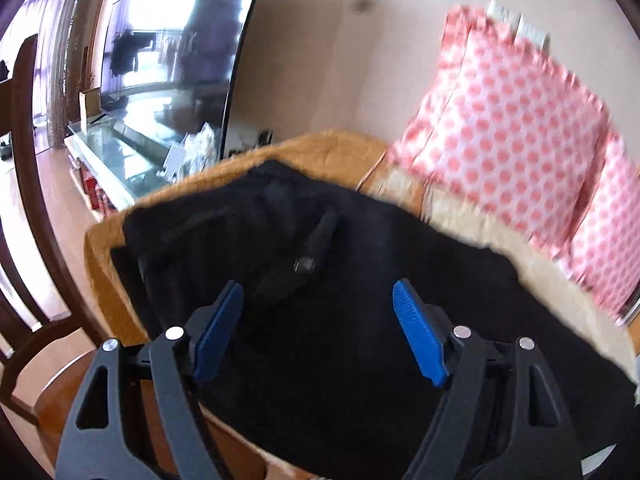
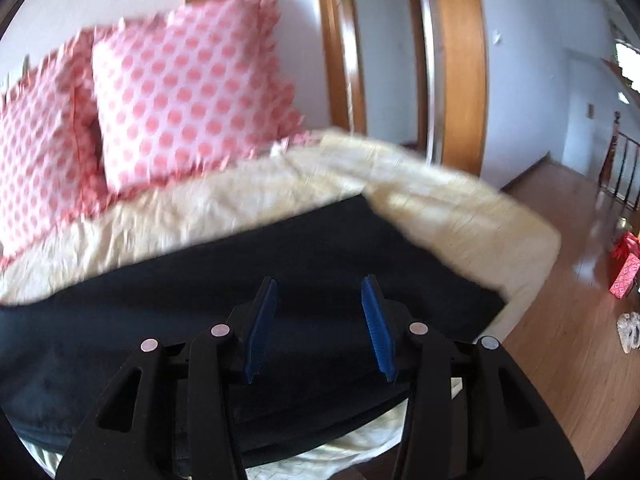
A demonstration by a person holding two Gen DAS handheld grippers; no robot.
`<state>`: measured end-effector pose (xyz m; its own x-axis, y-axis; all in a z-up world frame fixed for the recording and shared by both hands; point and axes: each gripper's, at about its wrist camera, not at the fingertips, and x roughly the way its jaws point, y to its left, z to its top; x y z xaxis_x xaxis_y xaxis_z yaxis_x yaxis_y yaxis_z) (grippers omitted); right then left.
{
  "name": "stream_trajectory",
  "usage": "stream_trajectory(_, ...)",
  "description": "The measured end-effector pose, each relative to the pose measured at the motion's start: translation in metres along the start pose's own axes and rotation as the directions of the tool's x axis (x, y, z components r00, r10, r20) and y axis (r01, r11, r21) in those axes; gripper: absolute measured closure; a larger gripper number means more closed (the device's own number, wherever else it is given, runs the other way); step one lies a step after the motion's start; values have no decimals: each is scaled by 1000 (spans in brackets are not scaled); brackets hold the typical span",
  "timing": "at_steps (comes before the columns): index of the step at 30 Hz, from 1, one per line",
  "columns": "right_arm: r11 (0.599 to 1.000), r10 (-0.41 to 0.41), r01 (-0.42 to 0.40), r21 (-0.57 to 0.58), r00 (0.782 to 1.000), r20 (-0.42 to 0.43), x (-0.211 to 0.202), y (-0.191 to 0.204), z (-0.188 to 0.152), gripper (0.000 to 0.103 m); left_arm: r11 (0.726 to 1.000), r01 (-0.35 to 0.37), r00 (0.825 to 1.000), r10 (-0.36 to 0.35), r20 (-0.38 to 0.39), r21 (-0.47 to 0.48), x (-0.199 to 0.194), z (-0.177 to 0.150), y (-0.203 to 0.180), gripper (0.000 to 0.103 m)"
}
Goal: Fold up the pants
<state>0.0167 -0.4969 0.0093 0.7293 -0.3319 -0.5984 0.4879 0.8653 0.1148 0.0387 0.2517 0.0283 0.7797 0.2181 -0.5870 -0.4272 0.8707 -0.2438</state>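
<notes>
Black pants (image 1: 328, 320) lie spread across the cream-and-tan blanket (image 2: 304, 196) below polka-dot pillows (image 2: 188, 92). My left tool (image 1: 318, 330) and right tool (image 2: 320, 324) hover wide apart, empty; I'd pinch matching edges squarely, then lift both evenly.

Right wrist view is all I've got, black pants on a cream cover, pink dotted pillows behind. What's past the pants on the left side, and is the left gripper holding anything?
Observer: The left gripper is open, hovering over the pants, holding nothing.
Operator: Which end of the pants is under it?
Observer: The waist end; a button shows beside the fly.
Operator: What's beyond that end?
Observer: An orange-brown blanket, then a large dark TV screen above a glass-topped stand.
</notes>
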Motion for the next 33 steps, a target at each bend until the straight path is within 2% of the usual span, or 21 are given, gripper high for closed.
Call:
stream_trajectory(1,1000,-2,2,-1,1000,-19,4,-2,-6,56,1000,-9,1000,9,0,4,1,-4,1,28)
stream_trajectory(2,1000,-8,8,-16,1000,12,0,-2,-11,57,1000,-17,1000,17,9,14,1,-8,2,33)
stream_trajectory(5,999,-9,10,-50,1000,17,-8,0,-16,55,997,-44,999,42,32,58,0,-15,-1,33)
stream_trajectory(7,999,31,-32,29,999,36,-18,-16,-14,53,998,-35,999,33,41,50,-3,-15,-4,24)
stream_trajectory(8,996,20,-25,83,998,63,-25,-29,-12,51,999,-23,998,21,53,41,-7,-15,-4,14)
stream_trajectory(9,991,1,-13,135,996,90,-31,-42,-10,43,999,-19,997,17,72,32,-12,-16,-5,11)
stream_trajectory(10,981,-28,6,193,994,109,-36,-60,-8,39,999,-9,995,5,102,40,-18,-18,-11,11)
stream_trajectory(12,970,-83,58,238,992,97,-35,-83,-1,39,996,-7,993,-3,120,85,-22,-20,-24,8)
stream_trajectory(14,968,-109,88,235,991,79,-28,-93,4,39,992,-5,992,-11,125,125,-22,-21,-36,7)
stream_trajectory(19,969,-72,63,241,997,27,-9,-100,4,39,974,9,993,-34,110,225,-18,-30,-64,7)
stream_trajectory(20,969,-66,62,239,998,9,-5,-99,1,40,971,11,994,-38,107,241,-18,-32,-68,7)
stream_trajectory(23,976,-78,72,204,997,24,-10,-86,-8,44,961,12,994,-40,97,277,-17,-37,-74,6)
stream_trajectory(24,978,-59,53,202,998,23,-12,-82,-10,49,960,12,995,-40,94,279,-16,-38,-75,5)
stream_trajectory(27,981,-25,18,191,999,30,-18,-69,-16,55,963,31,996,-53,74,269,-12,-39,-77,5)
stream_trajectory(30,974,40,-47,223,999,36,-21,-63,-20,62,965,45,996,-63,59,260,-8,-39,-78,5)
stream_trajectory(33,958,61,-72,277,997,49,-20,-65,-21,64,965,52,996,-68,54,257,-7,-39,-80,5)
